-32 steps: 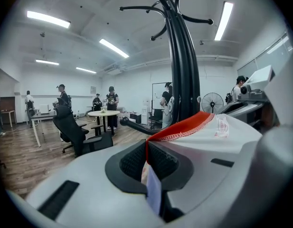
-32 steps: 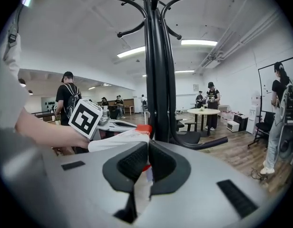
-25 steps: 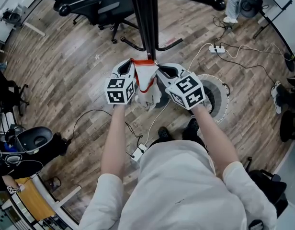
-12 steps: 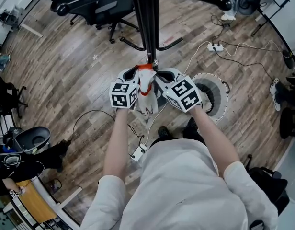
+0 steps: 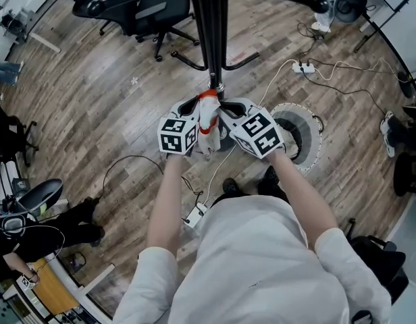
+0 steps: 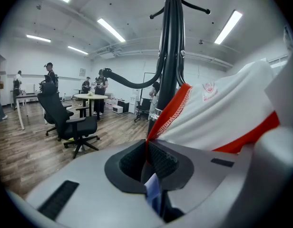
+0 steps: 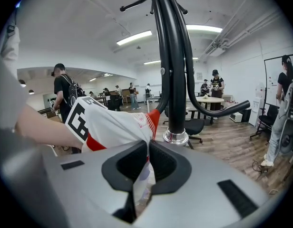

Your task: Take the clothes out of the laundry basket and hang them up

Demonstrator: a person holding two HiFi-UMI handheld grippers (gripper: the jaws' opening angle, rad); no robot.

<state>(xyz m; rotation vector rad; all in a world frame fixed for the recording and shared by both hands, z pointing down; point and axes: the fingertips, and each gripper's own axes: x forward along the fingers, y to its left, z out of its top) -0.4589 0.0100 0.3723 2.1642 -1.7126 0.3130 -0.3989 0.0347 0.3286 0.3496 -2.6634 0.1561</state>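
Both claws are closed on cloth: the left gripper [image 6: 147,151] and the right gripper [image 7: 147,150] each pinch the red-trimmed edge of the white garment [image 5: 208,119]. They sit close side by side, and the rest of the cloth hangs below them. Judged purpose: keeping the edge gathered for a hook. The garment is held just before the coat stand [image 5: 212,39] pole, out of the laundry basket [image 5: 315,140] on the floor. Count: two grippers, one garment, one stand, one basket.
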